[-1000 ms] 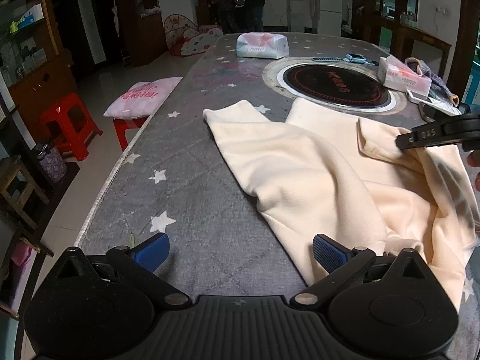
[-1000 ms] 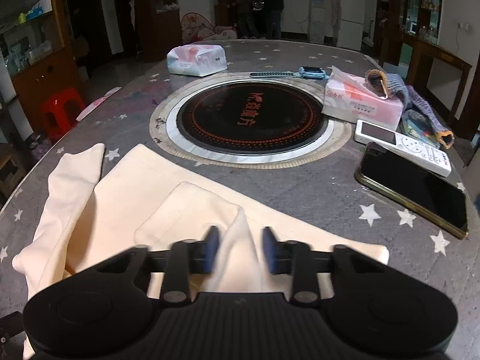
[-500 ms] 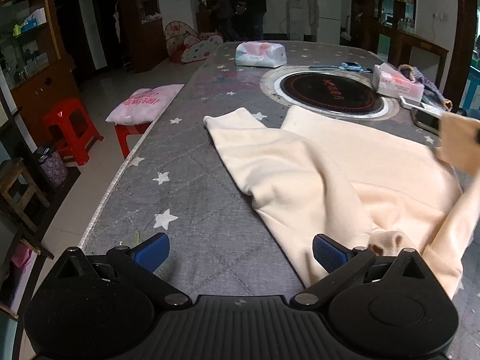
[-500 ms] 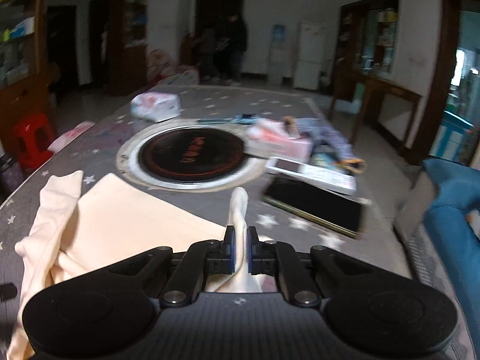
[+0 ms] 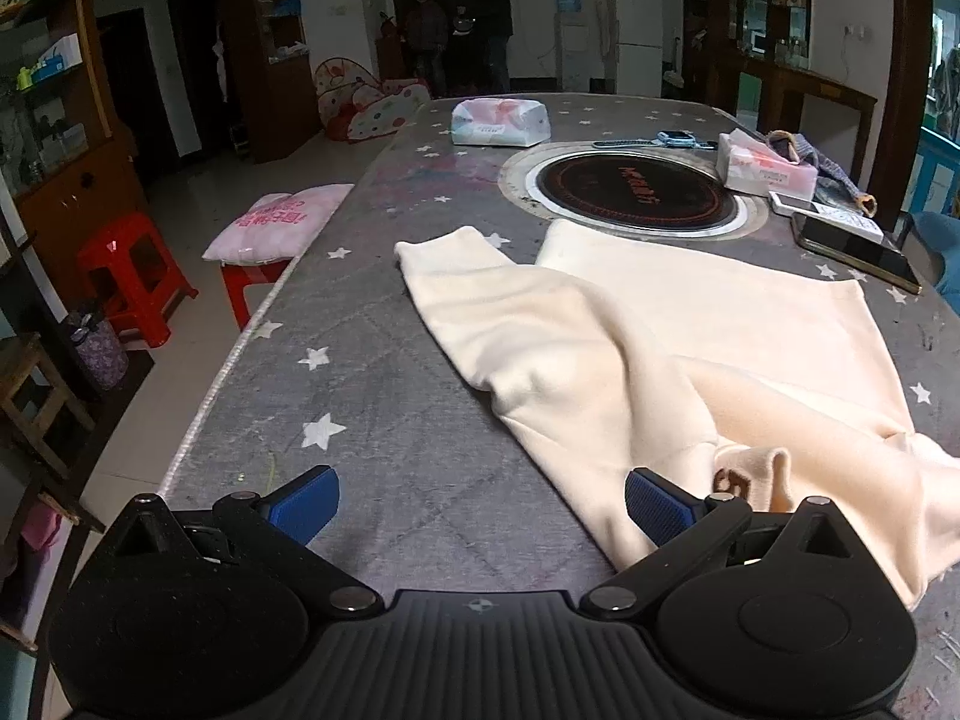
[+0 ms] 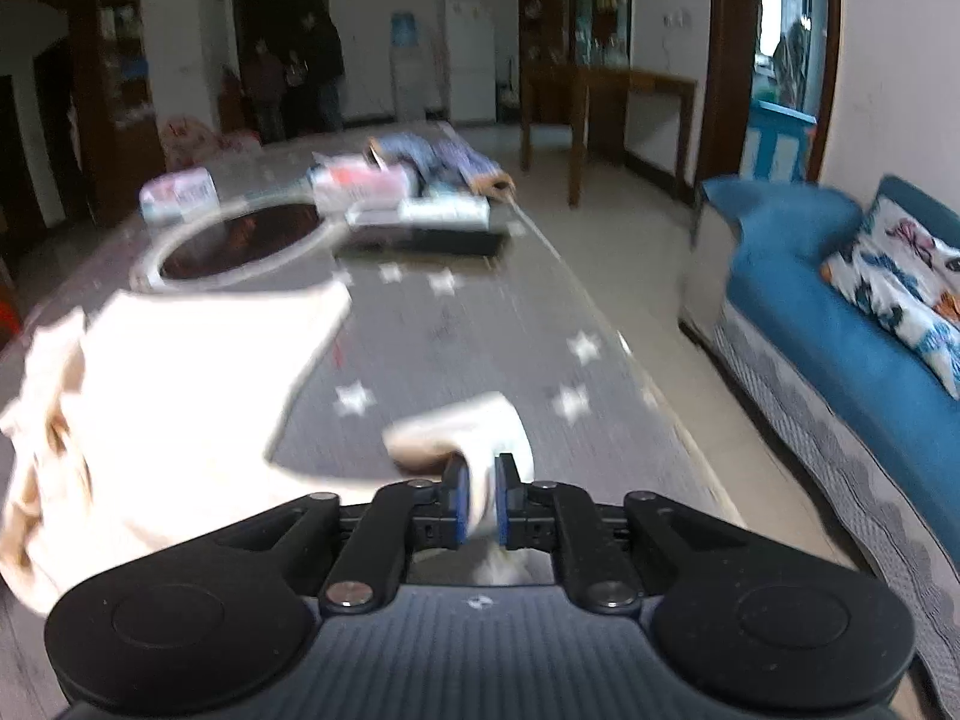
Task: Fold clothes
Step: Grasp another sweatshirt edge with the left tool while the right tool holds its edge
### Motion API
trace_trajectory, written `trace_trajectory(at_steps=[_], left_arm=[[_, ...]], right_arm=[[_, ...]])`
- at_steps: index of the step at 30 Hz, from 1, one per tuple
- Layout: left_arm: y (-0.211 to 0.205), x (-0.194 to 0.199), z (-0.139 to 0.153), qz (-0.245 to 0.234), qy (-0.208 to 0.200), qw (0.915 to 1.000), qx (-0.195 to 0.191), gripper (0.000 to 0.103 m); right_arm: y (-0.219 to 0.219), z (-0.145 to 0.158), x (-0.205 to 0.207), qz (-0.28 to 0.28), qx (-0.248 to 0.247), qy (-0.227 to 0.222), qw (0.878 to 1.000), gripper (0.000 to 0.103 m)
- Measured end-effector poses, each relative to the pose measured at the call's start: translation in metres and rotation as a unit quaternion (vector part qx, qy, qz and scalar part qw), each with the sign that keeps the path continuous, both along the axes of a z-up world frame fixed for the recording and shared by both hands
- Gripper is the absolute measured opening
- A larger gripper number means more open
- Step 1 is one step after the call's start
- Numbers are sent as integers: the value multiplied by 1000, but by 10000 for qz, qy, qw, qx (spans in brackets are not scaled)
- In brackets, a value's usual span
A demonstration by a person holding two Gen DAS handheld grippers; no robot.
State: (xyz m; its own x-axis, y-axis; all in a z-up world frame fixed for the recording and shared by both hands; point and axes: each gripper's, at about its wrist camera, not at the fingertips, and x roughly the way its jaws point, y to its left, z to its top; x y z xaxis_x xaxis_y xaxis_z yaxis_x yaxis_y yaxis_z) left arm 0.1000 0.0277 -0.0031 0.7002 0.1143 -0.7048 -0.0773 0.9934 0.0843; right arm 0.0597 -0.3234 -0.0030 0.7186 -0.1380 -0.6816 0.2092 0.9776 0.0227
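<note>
On the far left of the left wrist view, a red plastic stool (image 5: 135, 273) stood on the floor, and beside it a pink pillow (image 5: 279, 222) with pink lettering too small to read lay on a second stool. The left gripper (image 5: 477, 507) hovered low over the grey star-print table cover (image 5: 360, 324), its blue fingers (image 5: 306, 504) spread wide and holding nothing; the right-hand finger sat just beside the near edge of the cream sweatshirt (image 5: 690, 354). The sweatshirt lay spread on the table, one sleeve (image 5: 474, 276) stretched toward the far left, and a small brown label near the collar (image 5: 735, 483) was partly shown but unreadable. Beyond it sat the round black induction cooktop (image 5: 630, 192) with red characters on its glass, too small to make out, a tissue pack (image 5: 501, 120) behind it, a pink tissue box (image 5: 765, 165), a white remote (image 5: 825, 216) and a dark phone (image 5: 855, 252) to the right.

In the blurred right wrist view, the right gripper (image 6: 480, 501) had its fingers pressed nearly together, pinching the other sleeve's cuff (image 6: 474, 429) out to the sweatshirt's right, above the table. A blue sofa (image 6: 840, 312) with a patterned cushion (image 6: 906, 291) stood at far right.
</note>
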Motion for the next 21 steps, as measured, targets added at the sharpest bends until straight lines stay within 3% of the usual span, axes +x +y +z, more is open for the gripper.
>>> trace_trajectory(at_steps=[12, 21], left_arm=[[3, 2, 4, 111, -27, 9999, 43, 103], [1, 7, 2, 143, 35, 9998, 105, 103]], right_arm=[[-1, 13, 6, 98, -88, -314, 9994, 30], [-1, -8, 23, 319, -288, 10, 9991, 35]])
